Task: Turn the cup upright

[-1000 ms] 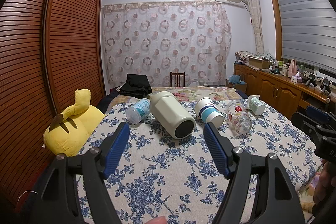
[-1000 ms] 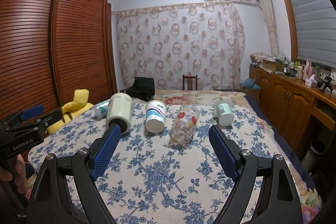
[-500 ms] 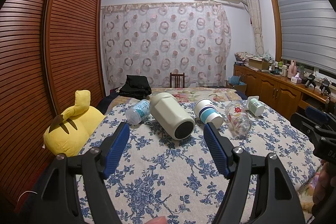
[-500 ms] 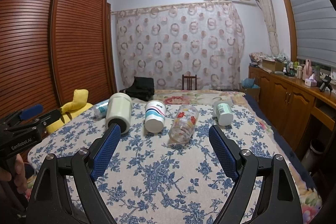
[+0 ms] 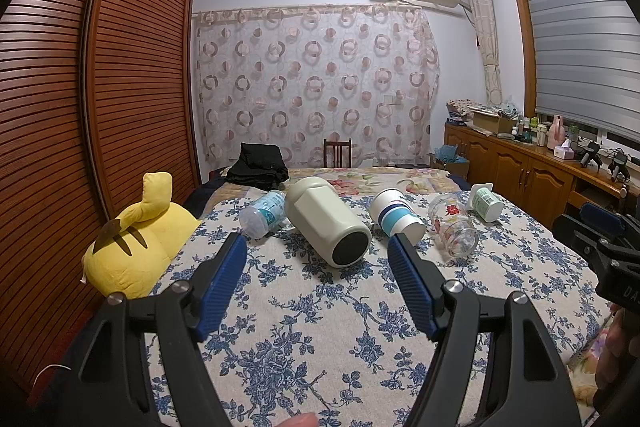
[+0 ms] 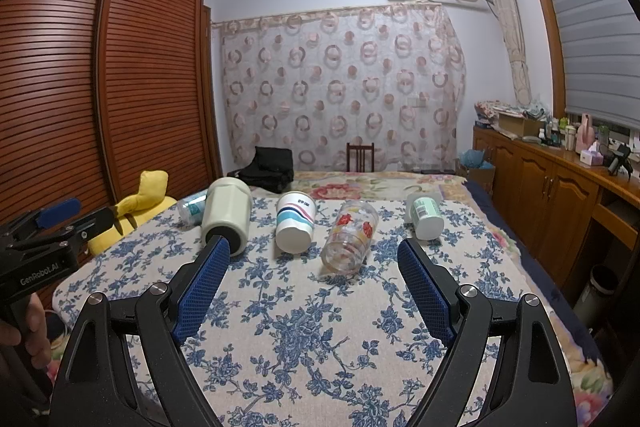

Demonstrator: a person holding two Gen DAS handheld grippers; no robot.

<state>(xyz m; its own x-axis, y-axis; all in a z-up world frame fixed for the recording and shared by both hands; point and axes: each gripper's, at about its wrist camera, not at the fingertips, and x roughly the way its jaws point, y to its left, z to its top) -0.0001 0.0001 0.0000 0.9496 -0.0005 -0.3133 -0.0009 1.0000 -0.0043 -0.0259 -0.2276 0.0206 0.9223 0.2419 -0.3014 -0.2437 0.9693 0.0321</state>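
- Left wrist view: bed (image 5: 320, 327) under a blue-floral cover; slatted wardrobe (image 5: 100, 107) on the left, ring-patterned curtain (image 5: 316, 87) behind, wooden cabinets (image 5: 528, 175) on the right. Yellow plush toy (image 5: 136, 247) at the bed's left edge.
- Left gripper (image 5: 318, 269) held low over the cover, fingers wide apart, nothing between them.
- Five containers lie on their sides in a row beyond the fingertips: water bottle (image 5: 262, 213), cream thermos (image 5: 326, 221), striped paper cup (image 5: 396, 215), printed glass (image 5: 452, 227), green-label cup (image 5: 486, 203). The thermos lies in line with the gap, apart from both pads.
- Right wrist view: same bed (image 6: 320, 327) and room.
- Right gripper (image 6: 314, 265) low, level, fingers spread wide and empty.
- Striped paper cup (image 6: 295, 221) and printed glass (image 6: 352, 235) lie just beyond the gap, untouched; thermos (image 6: 226, 209) sits behind the left fingertip.
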